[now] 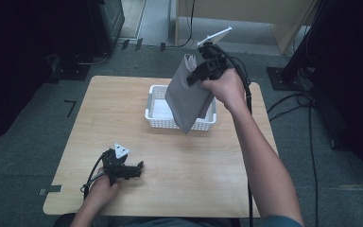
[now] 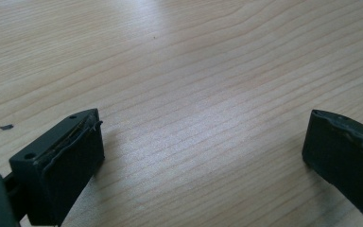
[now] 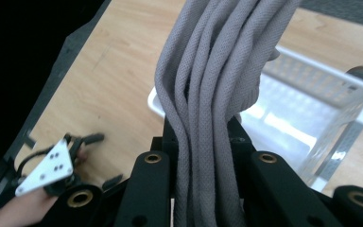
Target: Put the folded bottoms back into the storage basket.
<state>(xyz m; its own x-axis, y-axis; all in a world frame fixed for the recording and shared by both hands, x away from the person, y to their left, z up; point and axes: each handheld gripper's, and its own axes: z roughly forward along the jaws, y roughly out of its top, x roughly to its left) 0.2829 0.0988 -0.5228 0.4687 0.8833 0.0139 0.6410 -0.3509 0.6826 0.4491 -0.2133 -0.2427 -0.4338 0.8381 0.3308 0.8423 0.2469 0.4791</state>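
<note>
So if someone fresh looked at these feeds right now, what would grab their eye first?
The folded grey cloth, pinched in the right gripper and hanging in the air over the white basket at the far middle of the wooden table. In the right gripper view its thick folds run between the closed jaws. Next, the left gripper resting near the table's front left, its jaws wide apart with nothing between them.
</note>
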